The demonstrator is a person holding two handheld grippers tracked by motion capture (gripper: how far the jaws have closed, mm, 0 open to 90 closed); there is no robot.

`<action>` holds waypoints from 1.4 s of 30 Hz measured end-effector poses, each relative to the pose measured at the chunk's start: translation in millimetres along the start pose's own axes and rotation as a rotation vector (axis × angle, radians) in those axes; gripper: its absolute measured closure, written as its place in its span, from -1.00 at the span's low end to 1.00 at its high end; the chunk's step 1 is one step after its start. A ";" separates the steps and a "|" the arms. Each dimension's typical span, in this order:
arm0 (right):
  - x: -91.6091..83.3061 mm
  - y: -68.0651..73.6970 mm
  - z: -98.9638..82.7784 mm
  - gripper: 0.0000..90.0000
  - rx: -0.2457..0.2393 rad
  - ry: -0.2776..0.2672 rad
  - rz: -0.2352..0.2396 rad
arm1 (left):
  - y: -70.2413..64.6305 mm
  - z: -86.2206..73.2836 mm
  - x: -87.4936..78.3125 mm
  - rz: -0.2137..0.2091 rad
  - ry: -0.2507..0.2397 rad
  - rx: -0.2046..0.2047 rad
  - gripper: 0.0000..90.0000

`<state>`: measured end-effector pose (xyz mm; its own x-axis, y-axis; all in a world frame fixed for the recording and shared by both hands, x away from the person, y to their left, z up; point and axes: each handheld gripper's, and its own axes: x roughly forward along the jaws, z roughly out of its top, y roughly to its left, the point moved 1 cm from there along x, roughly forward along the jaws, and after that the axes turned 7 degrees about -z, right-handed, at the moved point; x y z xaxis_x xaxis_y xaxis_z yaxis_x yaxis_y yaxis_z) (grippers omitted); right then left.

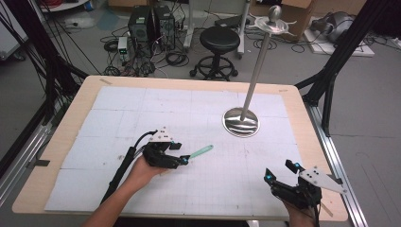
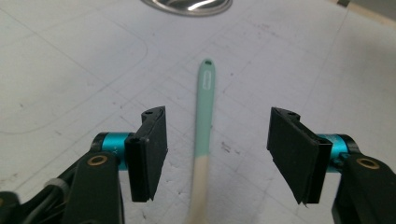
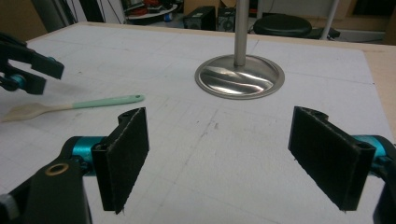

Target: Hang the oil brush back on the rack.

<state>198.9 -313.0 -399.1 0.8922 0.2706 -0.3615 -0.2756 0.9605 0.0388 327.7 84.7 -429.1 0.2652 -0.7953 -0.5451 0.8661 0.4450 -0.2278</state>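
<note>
A spatula with a mint-green handle and a cream blade lies flat on the white gridded mat. My left gripper is open and straddles it, one jaw on each side. In the left gripper view the spatula runs up between the jaws of the left gripper, untouched, with the cream blade nearest the camera. My right gripper stands open near the table's front right with nothing between its jaws. The right gripper view shows the right gripper, the spatula and the left gripper at far left.
A metal stand with a round shiny base and a tall pole rises from the mat's right middle. Its base lies ahead of the right gripper. A black stool and computer boxes sit on the floor beyond the table.
</note>
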 end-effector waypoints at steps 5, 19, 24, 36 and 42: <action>-0.4 -0.9 0.0 -0.58 0.004 -0.001 -0.001 | 6.8 -5.5 8.8 0.009 0.074 0.019 -0.03; 0.2 0.0 0.2 -0.58 0.004 0.001 0.003 | 7.6 -8.9 17.8 0.006 0.149 0.098 0.35; -0.2 -0.3 0.1 -0.55 0.003 0.001 0.004 | 4.1 -8.3 19.1 0.008 0.166 0.153 0.52; -1.8 0.8 1.7 -0.55 -0.003 -0.012 0.001 | 4.6 -7.1 20.5 -0.018 0.178 0.143 0.82; -2.0 -0.2 1.8 -0.55 -0.004 -0.017 -0.001 | 6.2 -7.3 20.1 -0.026 0.171 0.116 0.82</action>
<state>197.7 -313.6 -396.7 0.8986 0.2707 -0.3454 -0.2762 0.9605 0.0343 335.3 74.5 -447.4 0.1752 -0.7202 -0.6713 0.9171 0.3674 -0.1547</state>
